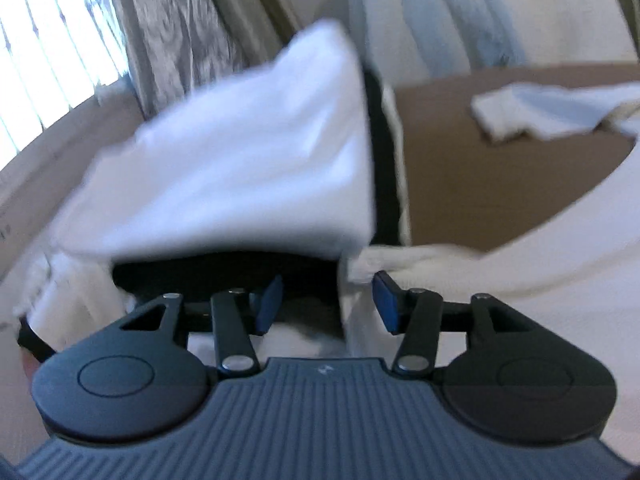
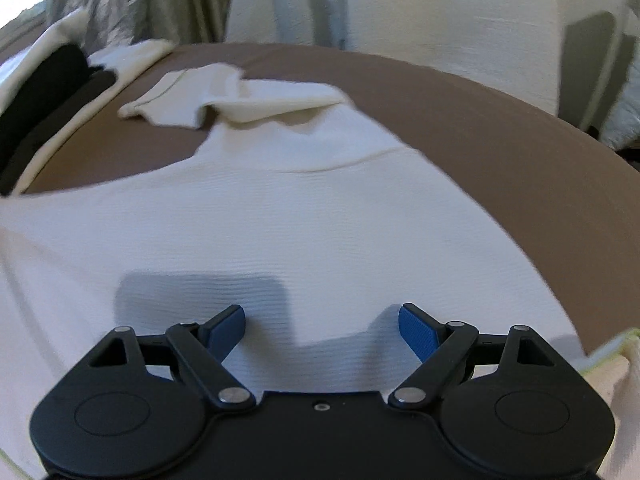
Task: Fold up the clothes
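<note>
A cream knit top (image 2: 304, 216) lies spread on the brown surface (image 2: 500, 152), one sleeve (image 2: 224, 100) bunched at the far side. My right gripper (image 2: 322, 328) hovers just over the top's body, open, with nothing between its blue pads (image 2: 416, 328). In the left wrist view a folded white garment (image 1: 240, 160) sits blurred on a stack holding black clothes (image 1: 380, 160). My left gripper (image 1: 326, 304) is close in front of that stack, its pads (image 1: 272, 304) apart and pressing on nothing. The cream top's edge (image 1: 520, 264) lies to its right.
The stack of dark and pale clothes (image 2: 48, 92) sits at the left edge of the brown surface. Patterned curtains (image 1: 180, 32) and a bright window (image 1: 48, 48) stand behind it. A pale yellow-edged cloth (image 2: 616, 364) shows at the near right. A white wall (image 2: 440, 20) is beyond.
</note>
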A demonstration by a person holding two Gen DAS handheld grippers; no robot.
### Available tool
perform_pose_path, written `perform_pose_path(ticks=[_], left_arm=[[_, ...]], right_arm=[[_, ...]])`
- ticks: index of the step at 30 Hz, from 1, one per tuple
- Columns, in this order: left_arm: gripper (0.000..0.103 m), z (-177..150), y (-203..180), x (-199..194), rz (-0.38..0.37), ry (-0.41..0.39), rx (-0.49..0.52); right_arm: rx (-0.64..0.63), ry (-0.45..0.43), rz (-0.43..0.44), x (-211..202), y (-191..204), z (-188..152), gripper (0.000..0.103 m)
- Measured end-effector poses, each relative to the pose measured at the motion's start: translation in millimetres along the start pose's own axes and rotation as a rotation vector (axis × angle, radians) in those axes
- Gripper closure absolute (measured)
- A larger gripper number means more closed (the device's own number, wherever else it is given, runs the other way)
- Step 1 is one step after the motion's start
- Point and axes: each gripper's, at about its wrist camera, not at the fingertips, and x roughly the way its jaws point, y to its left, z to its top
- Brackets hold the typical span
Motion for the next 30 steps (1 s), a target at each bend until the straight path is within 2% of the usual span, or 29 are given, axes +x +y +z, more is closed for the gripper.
perform_pose_path(ticks=[2,4,7,8,11,13,14,17,21,24,25,27,28,29,30], left_arm=[[0.029,14.1,-3.2,-25.7,-0.026,-0.081,-0.01],[0.022,28.1,-7.2,-48.5,-0.018,-0.17,-0.018],[0.007,49.7,-15.3,-55.7,-0.072,-0.226,-0.019],[0.007,57.0,-18.5,-56.8,-0.096,-0.241,-0.019],[0.007,79.8,-50.8,-9.5,-0.347,-0.147,-0.013],[0.008,87.5,-81.9,23.6,-0.404,-0.113,0.01],[0.008,92.2,-98.1,41.1,-0.393,-0.11,0.038],[0.008,99.0,-142.6,72.8,-0.269,-0.182,0.229],[0.009,102.9,-183.8,108.5,-0.224,-0.219,0.462],[0.01,88.9,-227.1,127.7,-0.077,-0.321,0.729],[0.01,83.7,-238.1,134.7,-0.023,-0.332,0.802],[0.024,79.5,-251.8,151.1,-0.026,-0.299,0.868],[0.045,84.1,-252.4,154.6,-0.056,-0.271,0.839],[0.079,88.8,-252.9,158.0,-0.082,-0.242,0.809],[0.1,93.1,-252.7,160.9,-0.063,-0.216,0.77]], right_arm=[[0.017,-0.014,-0.017,-2.5,-8.2,-1.9,0.016],[0.022,-0.024,-0.037,-5.4,-15.6,-4.6,0.016],[-0.007,-0.026,-0.071,-10.3,-23.9,-9.5,0.016],[-0.016,-0.026,-0.082,-11.4,-26.2,-10.4,0.016],[-0.006,-0.034,-0.086,-12.9,-31.6,-9.6,0.016],[0.008,-0.04,-0.083,-13.5,-34.4,-8.9,0.016],[0.011,-0.04,-0.079,-14.1,-32.8,-9.1,0.016],[-0.052,-0.069,-0.058,-21.2,-18.0,-12.0,0.016],[-0.124,-0.107,-0.04,-28.7,-2.7,-18.3,0.016],[-0.161,-0.112,-0.033,-28.1,4.3,-18.6,0.016],[-0.17,-0.107,-0.029,-26.6,6.0,-17.0,0.016],[-0.181,-0.106,-0.019,-24.8,8.8,-14.4,0.016],[-0.18,-0.107,-0.012,-23.4,9.6,-12.7,0.016],[-0.179,-0.107,-0.004,-22.6,10.2,-12.1,0.016],[-0.179,-0.108,0.004,-22.3,11.0,-11.8,0.016]])
